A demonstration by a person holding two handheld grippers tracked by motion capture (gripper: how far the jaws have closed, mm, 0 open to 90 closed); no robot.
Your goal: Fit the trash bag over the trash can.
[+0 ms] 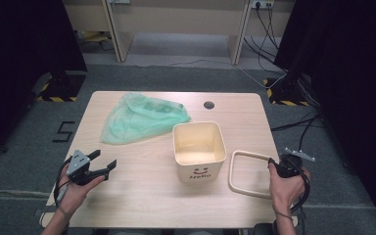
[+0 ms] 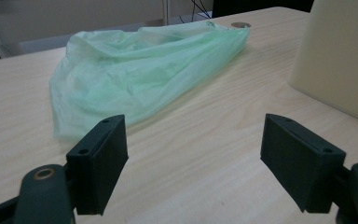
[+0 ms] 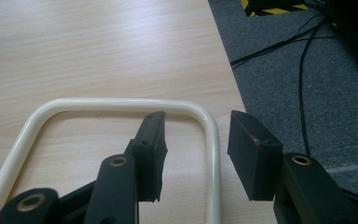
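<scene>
A cream bin (image 1: 200,172) with a smiley and "Hello" on its front stands upright near the table's middle; its side wall (image 2: 340,60) rises at the right of the left gripper view. A crumpled green plastic bag (image 1: 139,117) (image 2: 140,70) lies behind and left of the bin. A cream rectangular ring (image 1: 231,174) (image 3: 121,102) lies flat to the bin's right. My right gripper (image 1: 273,161) (image 3: 196,126) straddles the ring's right bar, jaws open with a gap on both sides. My left gripper (image 1: 105,159) (image 2: 193,140) hovers open near the front left, facing the bag, with nothing between its jaws.
The wooden table (image 1: 142,196) has a round cable hole (image 1: 209,105) (image 2: 240,24) at the back. Its right edge runs just beside my right gripper, with grey carpet and cables (image 3: 303,70) below. Desks and dark stands lie beyond the table.
</scene>
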